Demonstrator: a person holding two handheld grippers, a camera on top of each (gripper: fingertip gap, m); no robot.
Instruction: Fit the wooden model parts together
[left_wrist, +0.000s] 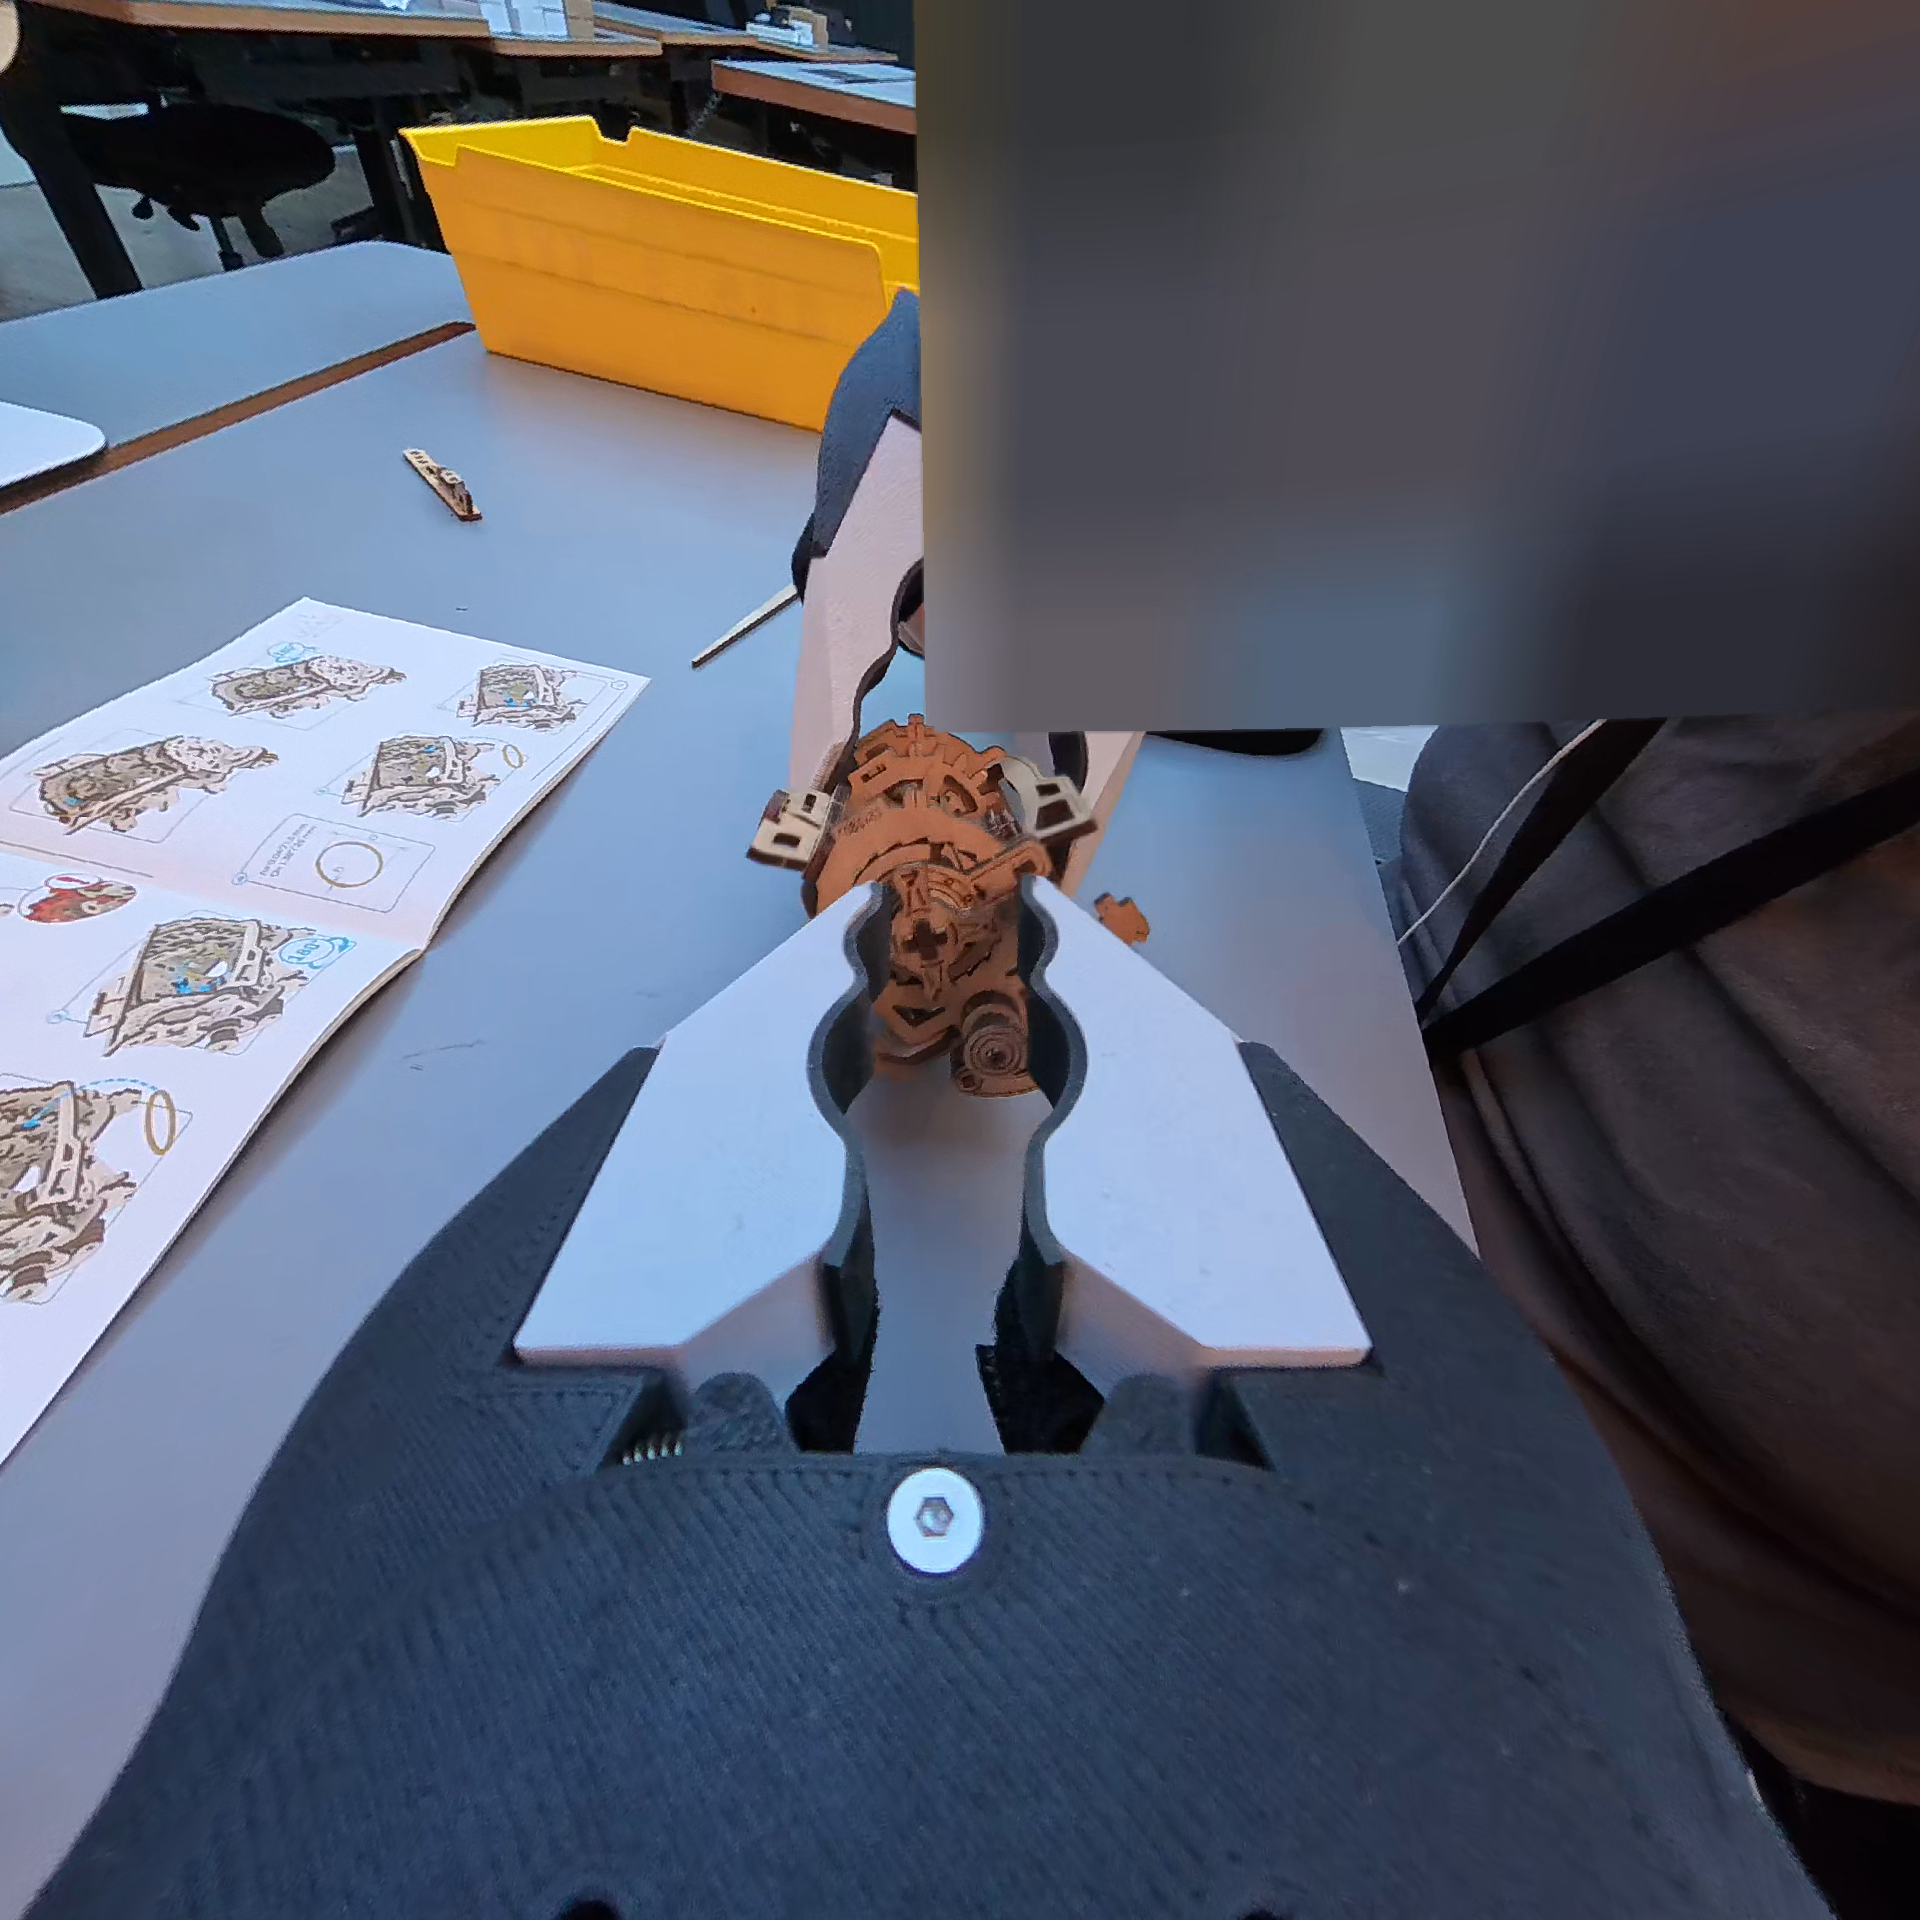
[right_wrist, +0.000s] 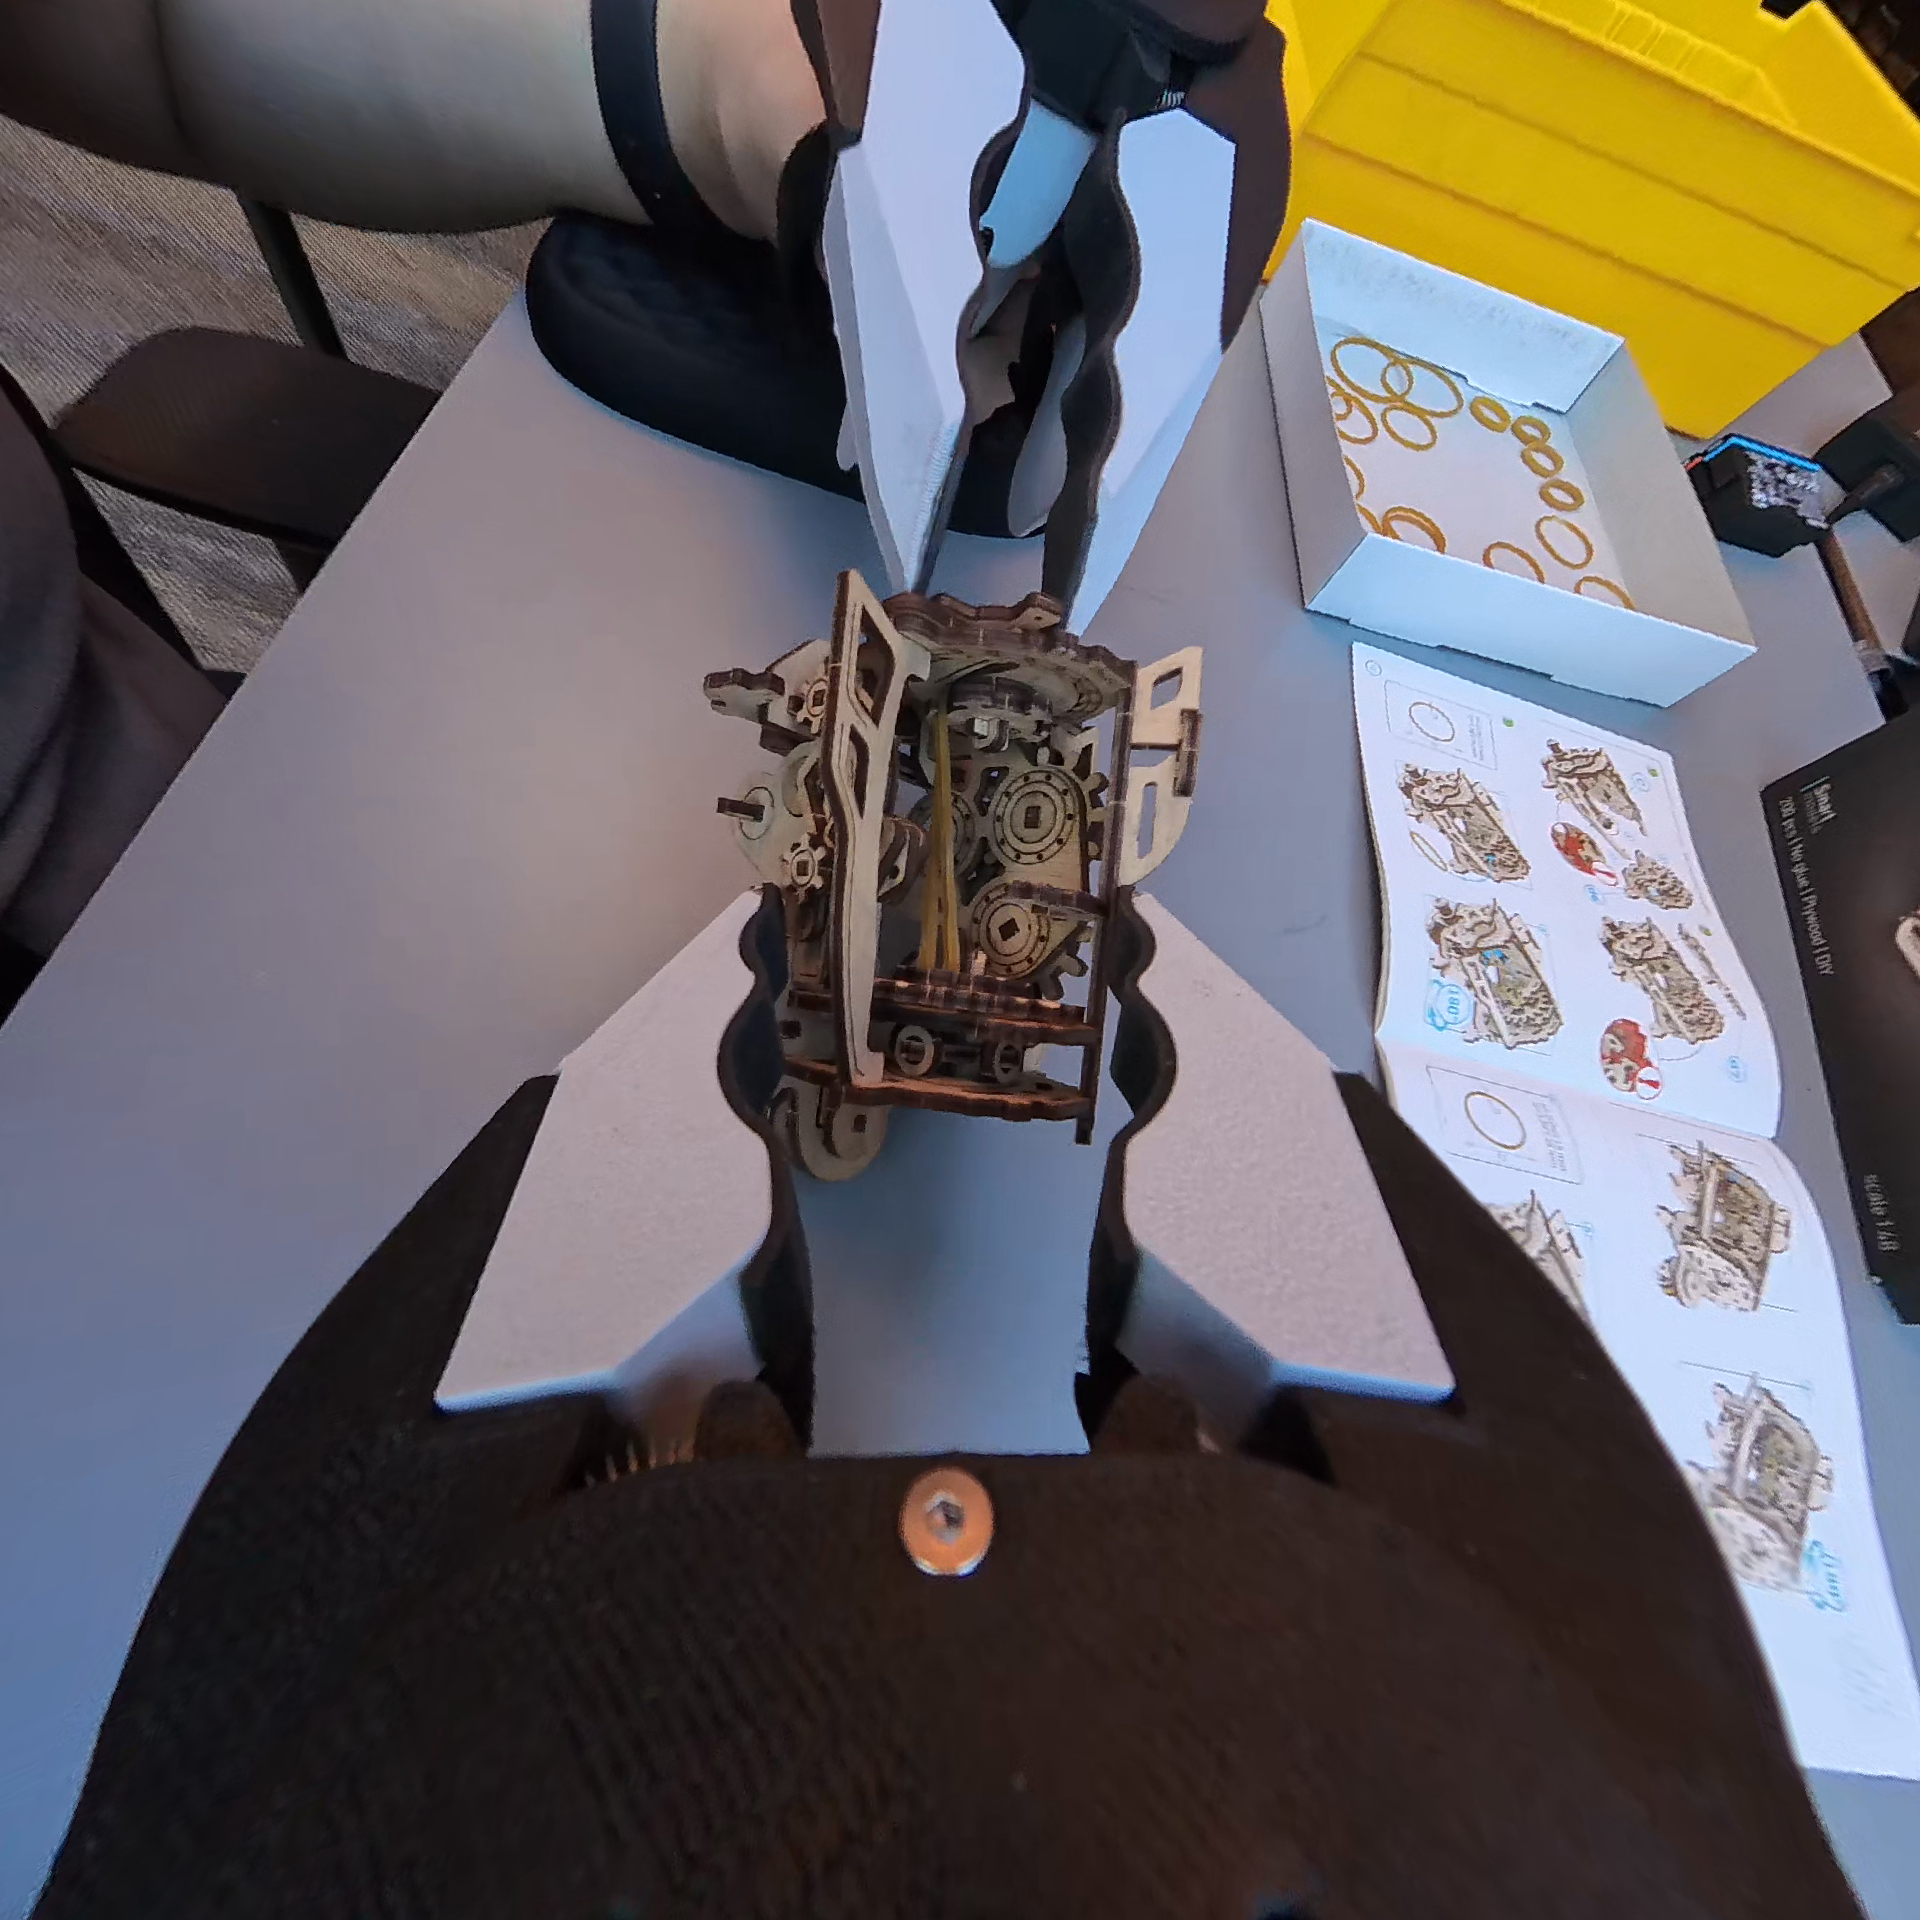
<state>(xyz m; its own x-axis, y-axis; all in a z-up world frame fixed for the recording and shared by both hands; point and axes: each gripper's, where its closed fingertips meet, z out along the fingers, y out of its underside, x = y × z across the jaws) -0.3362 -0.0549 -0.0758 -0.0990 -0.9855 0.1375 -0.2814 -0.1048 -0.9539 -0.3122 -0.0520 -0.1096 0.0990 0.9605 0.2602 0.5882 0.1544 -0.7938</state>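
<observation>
Between the right gripper's fingers the wooden model is clamped, its long axis running forward; its far end is pinched by the left gripper.

Two claws, one wooden model.

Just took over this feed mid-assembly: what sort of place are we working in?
Probably an office-style workroom or lab set up for hobby assembly: a grey desk with more desks and a black office chair behind it, a yellow plastic bin, and an open illustrated instruction booklet.
</observation>
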